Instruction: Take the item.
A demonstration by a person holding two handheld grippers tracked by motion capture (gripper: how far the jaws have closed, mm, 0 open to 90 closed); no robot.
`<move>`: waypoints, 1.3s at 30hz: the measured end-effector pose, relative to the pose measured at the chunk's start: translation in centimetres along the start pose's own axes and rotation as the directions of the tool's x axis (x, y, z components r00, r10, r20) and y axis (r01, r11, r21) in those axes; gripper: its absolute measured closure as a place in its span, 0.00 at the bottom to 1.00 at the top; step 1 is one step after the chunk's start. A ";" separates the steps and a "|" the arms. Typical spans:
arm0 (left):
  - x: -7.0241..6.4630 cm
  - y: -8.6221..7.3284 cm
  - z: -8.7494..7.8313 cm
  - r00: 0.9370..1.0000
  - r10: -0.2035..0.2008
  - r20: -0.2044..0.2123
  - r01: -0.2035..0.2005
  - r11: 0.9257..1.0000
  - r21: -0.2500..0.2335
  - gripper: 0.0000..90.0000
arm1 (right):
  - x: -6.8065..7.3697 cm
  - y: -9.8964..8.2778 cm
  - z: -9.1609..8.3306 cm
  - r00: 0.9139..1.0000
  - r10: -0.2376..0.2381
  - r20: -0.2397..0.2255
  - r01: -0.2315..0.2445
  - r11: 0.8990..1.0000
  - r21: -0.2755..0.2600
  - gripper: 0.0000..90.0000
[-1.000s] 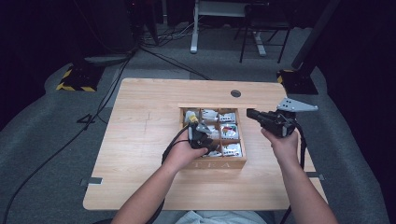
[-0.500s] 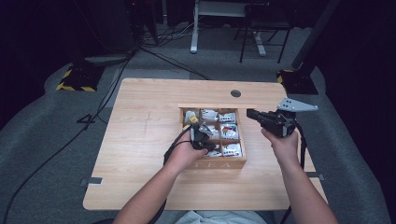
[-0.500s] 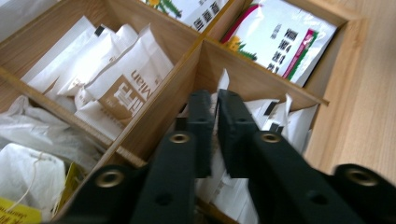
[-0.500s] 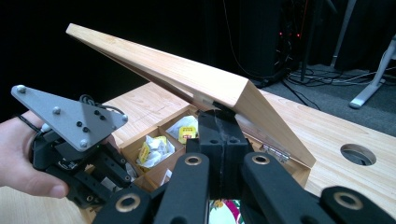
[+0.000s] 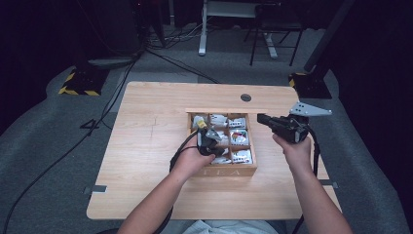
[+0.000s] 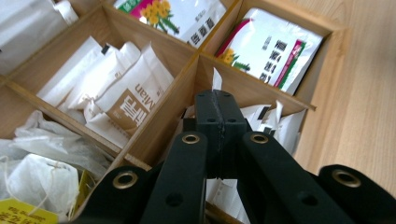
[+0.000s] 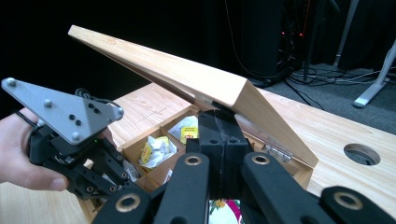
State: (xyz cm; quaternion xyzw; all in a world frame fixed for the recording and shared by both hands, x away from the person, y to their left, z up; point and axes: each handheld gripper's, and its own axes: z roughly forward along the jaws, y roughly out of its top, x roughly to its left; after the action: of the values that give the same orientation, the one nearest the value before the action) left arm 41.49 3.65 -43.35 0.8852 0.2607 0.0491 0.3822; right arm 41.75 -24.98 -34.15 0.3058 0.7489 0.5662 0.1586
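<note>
A wooden tea box [image 5: 221,170] with several compartments of tea packets sits mid-table. Its lid [image 7: 187,74] stands raised, its free edge resting over the tips of my right gripper [image 7: 218,119], which is shut and held at the box's right rear corner [image 5: 263,119]. My left gripper [image 6: 217,100] reaches down into the box's near-middle compartment [image 5: 207,141]. Its jaws have just been closing and now pinch the top edge of a white tea packet [image 6: 215,78] that sticks up between the tips. From the right gripper view, the left gripper [image 7: 109,184] is seen dipping into the box.
Neighbouring compartments hold brown-and-white sachets [image 6: 126,100], flower-printed packets [image 6: 275,51] and loose string tea bags [image 6: 42,168]. A round cable hole [image 5: 246,97] lies behind the box. Bare tabletop [image 5: 146,146] spreads left of the box. Cables and stand legs cover the floor beyond.
Both hands stay where they were. The left gripper remains down in the box and the right still props the lid; no shift shows at this distance.
</note>
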 end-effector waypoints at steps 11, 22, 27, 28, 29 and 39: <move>-0.2 0.9 -1.8 0.999 0.020 -0.027 -0.022 0.998 -0.063 1.00 | 0.0 0.0 0.0 1.000 -0.002 0.003 0.002 1.000 0.001 1.00; -0.5 1.2 -4.4 0.999 0.035 -0.029 -0.038 0.992 -0.119 1.00 | 0.0 0.0 0.0 1.000 0.000 0.007 0.000 1.000 0.001 1.00; -0.7 1.3 -5.1 0.999 0.041 -0.019 -0.043 0.989 -0.139 1.00 | 0.0 0.0 0.0 1.000 -0.001 0.008 0.000 1.000 0.001 1.00; -0.8 1.4 -5.5 0.999 0.046 -0.016 -0.047 0.988 -0.145 1.00 | 0.0 0.0 0.0 1.000 -0.001 0.008 0.001 1.000 0.001 1.00; -0.8 1.4 -5.5 0.999 0.046 -0.016 -0.047 0.988 -0.145 1.00 | 0.0 0.0 0.0 1.000 -0.001 0.008 0.001 1.000 0.001 1.00; -1.3 1.2 -7.3 0.998 0.057 -0.009 -0.058 0.981 -0.185 1.00 | 0.0 0.0 0.0 1.000 -0.001 0.005 0.001 1.000 0.002 1.00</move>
State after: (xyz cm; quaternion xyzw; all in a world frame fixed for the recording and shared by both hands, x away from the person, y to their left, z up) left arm 38.78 7.02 -37.24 0.8528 0.2299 0.0857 0.4611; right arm 41.75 -25.01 -34.13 0.3072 0.7492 0.5644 0.1604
